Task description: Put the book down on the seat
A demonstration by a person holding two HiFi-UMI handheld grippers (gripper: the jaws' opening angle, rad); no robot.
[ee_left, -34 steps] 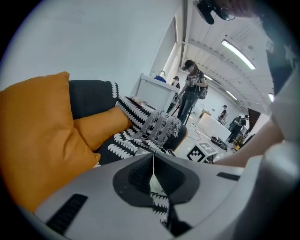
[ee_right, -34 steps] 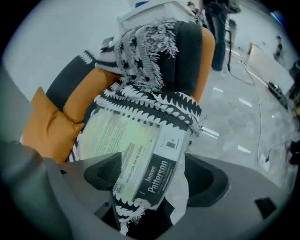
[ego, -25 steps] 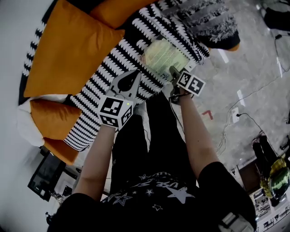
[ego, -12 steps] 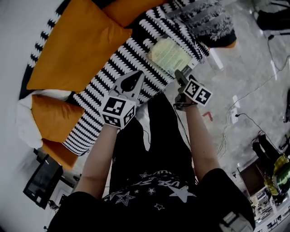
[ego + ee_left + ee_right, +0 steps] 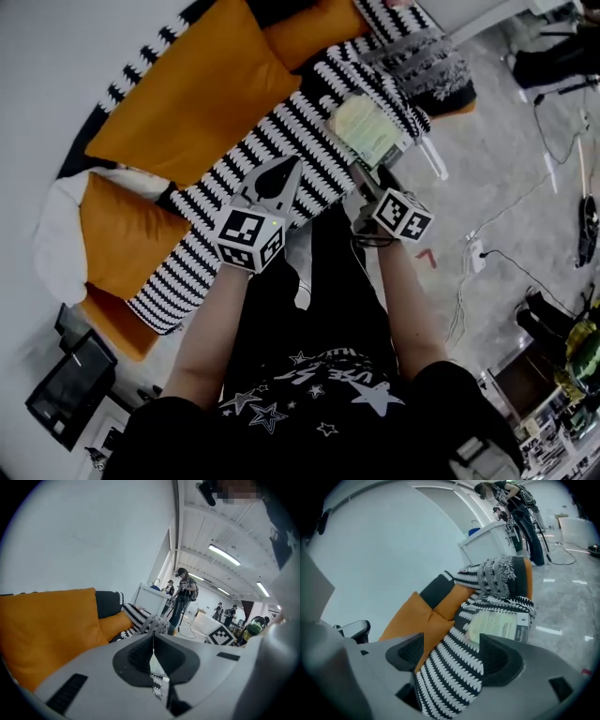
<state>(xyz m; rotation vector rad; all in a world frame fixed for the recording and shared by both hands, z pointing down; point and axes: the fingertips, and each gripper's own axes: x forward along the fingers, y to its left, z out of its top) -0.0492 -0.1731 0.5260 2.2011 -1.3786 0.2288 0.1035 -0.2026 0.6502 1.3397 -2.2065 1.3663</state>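
The left hand-held gripper (image 5: 153,641) had its jaws closed tip to tip, with nothing between them. The right hand-held gripper (image 5: 451,641) had its jaws wide apart and empty. Just beyond it, the book (image 5: 502,625) lay flat on the striped seat (image 5: 272,141), with an orange cushion (image 5: 202,94) further back.
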